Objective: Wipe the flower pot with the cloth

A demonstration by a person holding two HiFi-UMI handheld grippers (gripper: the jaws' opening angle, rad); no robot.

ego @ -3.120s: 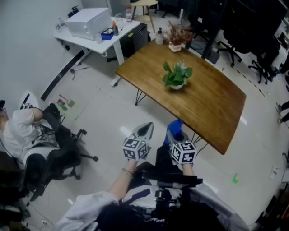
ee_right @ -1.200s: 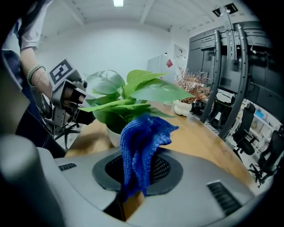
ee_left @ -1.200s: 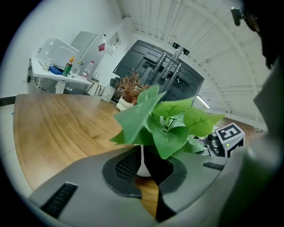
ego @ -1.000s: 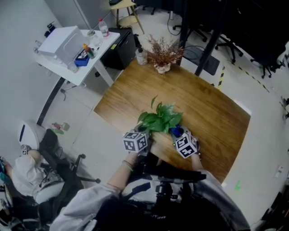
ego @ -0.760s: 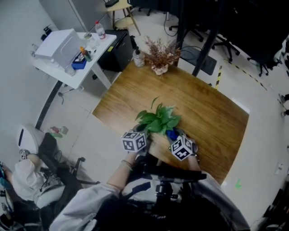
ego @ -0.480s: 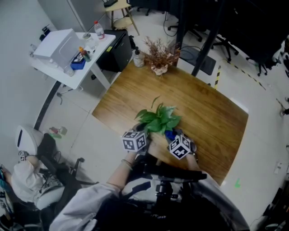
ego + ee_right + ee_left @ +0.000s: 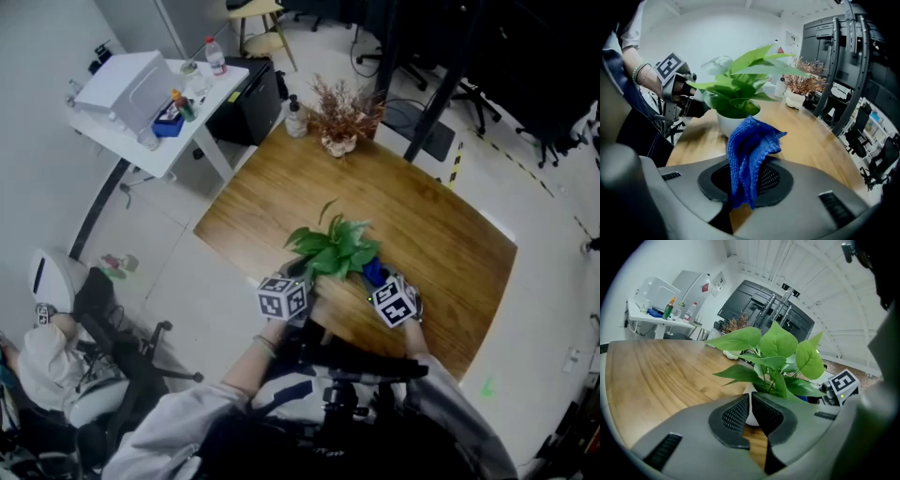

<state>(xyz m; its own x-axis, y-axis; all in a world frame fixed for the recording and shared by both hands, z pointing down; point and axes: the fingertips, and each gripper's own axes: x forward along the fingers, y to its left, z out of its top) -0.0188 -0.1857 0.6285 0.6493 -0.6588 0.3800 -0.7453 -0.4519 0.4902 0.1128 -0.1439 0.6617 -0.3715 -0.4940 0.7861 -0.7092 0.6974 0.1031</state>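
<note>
My R hand-held gripper (image 7: 745, 185) pinches the cloth (image 7: 752, 145) just beside the flower pot (image 7: 725, 124), ready to wipe. L hand-held gripper (image 7: 751, 401) is closed, empty, prob to brace it

- cloth (image 7: 749, 150): blue knitted fabric, coarse, matt;
- flower pot (image 7: 723, 123): white, smooth, faint gloss;
- table (image 7: 441, 234): grained wood, satin sheen;
- pads (image 7: 736, 416): black, dotted texture, matt

The head view looks steeply down on the potted plant (image 7: 333, 248) from well above. Both gripper views sit low, close beside it, seemingly facing it from opposite sides; all share it.
</note>
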